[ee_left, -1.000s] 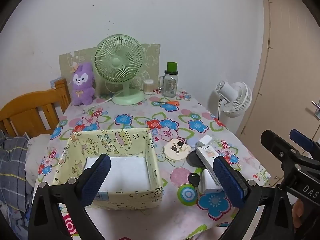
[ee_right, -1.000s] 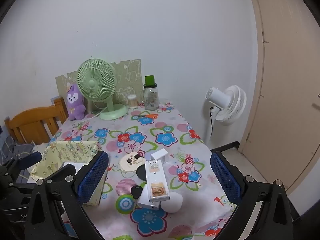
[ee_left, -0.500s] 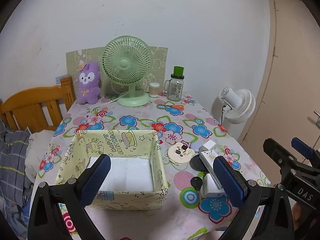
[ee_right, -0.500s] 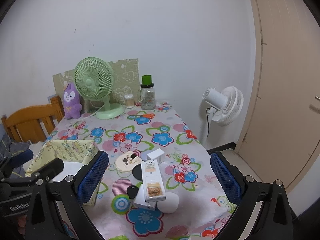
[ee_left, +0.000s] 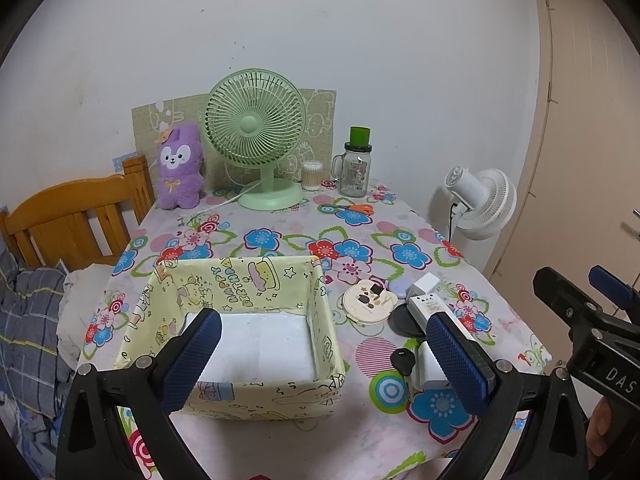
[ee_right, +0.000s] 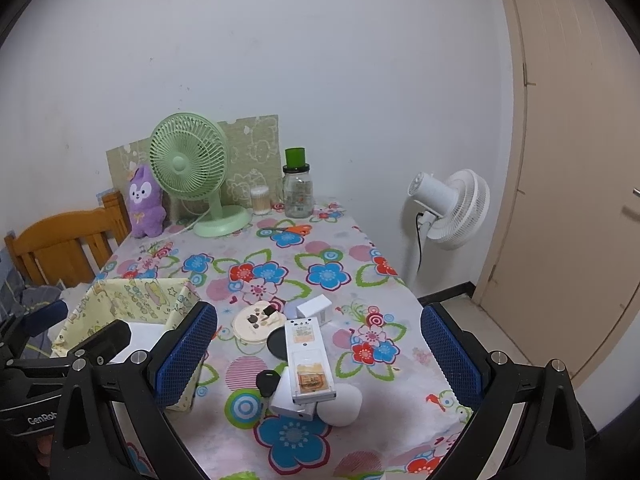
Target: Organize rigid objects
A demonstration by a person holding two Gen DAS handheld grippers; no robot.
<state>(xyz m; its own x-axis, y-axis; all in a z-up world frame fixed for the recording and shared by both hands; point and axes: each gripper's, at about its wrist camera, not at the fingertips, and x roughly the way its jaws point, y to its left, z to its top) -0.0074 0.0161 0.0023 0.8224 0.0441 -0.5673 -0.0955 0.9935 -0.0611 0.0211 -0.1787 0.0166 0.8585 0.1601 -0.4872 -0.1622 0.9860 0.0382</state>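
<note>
White remote (ee_right: 308,354) face-down atop white box (ee_right: 289,396), battery bay exposed.

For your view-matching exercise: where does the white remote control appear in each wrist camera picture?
Left wrist view: white remote control lower right, partly behind the left gripper's right finger.
Right wrist view: remote lower centre, fully visible, lying on other white items.
Shared landmark: green desk fan.

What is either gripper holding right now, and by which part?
Nothing. The left gripper and right gripper are both open and empty above the table; the white remote lies untouched.
</note>
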